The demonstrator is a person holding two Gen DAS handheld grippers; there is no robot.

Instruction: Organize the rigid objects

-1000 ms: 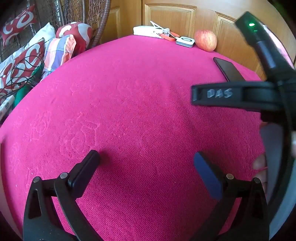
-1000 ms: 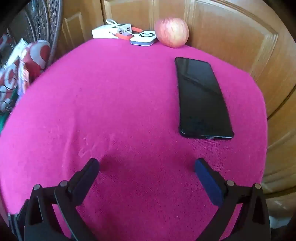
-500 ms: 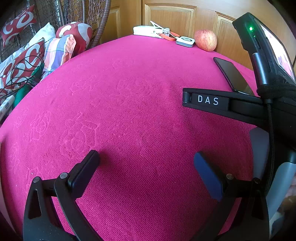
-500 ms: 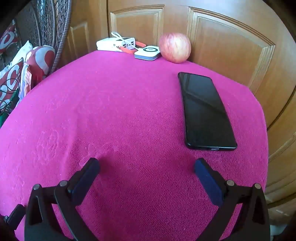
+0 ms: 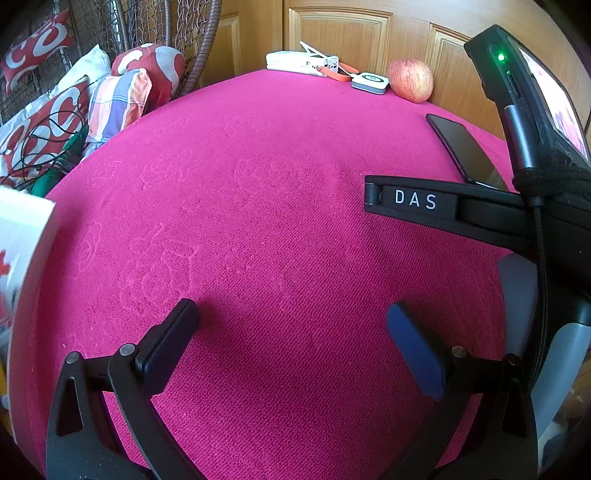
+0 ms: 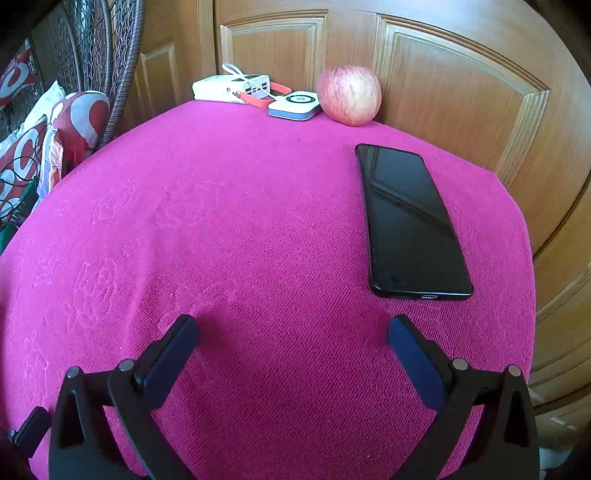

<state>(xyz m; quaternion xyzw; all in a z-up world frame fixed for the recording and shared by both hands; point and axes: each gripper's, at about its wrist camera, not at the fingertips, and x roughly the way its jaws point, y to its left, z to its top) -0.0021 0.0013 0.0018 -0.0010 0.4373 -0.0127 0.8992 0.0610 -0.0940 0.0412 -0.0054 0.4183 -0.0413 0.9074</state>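
Observation:
A black phone [image 6: 408, 221] lies screen-up at the right of the magenta cloth [image 6: 240, 240], just ahead of my right gripper [image 6: 291, 345], which is open and holds nothing. At the far edge sit a red apple [image 6: 349, 95], a small white and blue square device [image 6: 294, 105] and a white power bank [image 6: 231, 88] with orange cables. My left gripper [image 5: 293, 332] is open over bare cloth [image 5: 240, 221]. In the left wrist view the right gripper's body marked DAS [image 5: 413, 199] crosses from the right and partly hides the phone [image 5: 460, 147]; the apple [image 5: 410, 80] is far back.
Wooden panel doors [image 6: 443, 81] stand close behind the table. Patterned cushions [image 5: 51, 118] and a wicker chair [image 5: 155, 33] are to the left. A blurred white object [image 5: 22, 266] shows at the left edge of the left wrist view.
The right gripper pulled back and rose, so the phone and apple look farther off. In the left wrist view its DAS body steadied, and a white object came in at the left edge.

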